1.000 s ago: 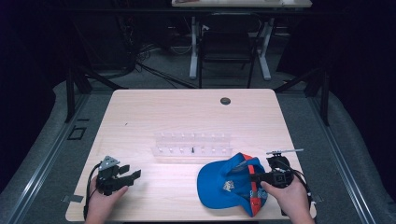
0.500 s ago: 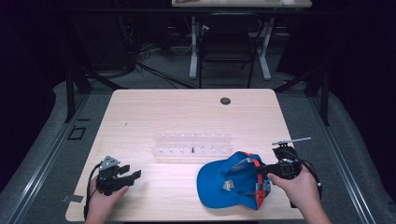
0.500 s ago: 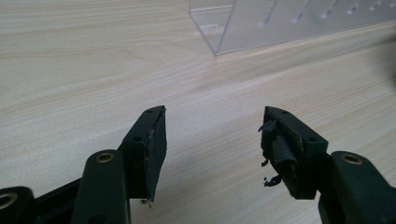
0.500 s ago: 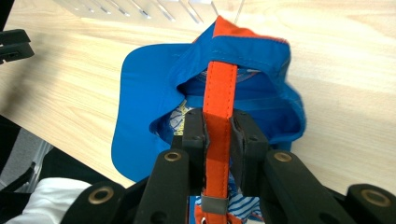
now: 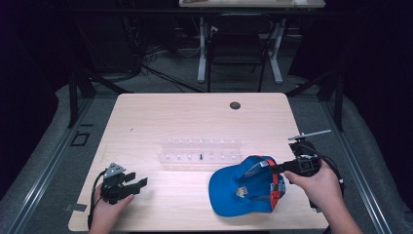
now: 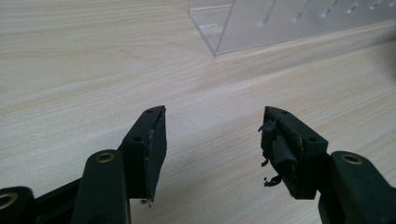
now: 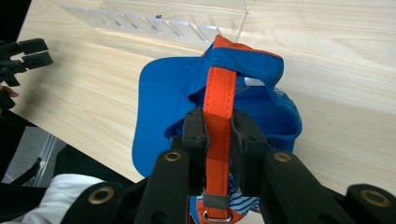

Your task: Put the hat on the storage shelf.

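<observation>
While clamped, right claw (image 7: 218,135) on cap strap (image 7: 218,100)

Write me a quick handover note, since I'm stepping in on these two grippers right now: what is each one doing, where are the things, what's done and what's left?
Right gripper: shut on the orange strap at the back of the blue cap, near the table's front right edge.
Left gripper: open, nothing between its jaws, low over the table at front left.
Clear plastic rack: mid-table, just behind the cap.
Done: strap gripped.
Left: probably moving the cap; its brim still seems to rest on the table. Where it should go can't be told.
</observation>
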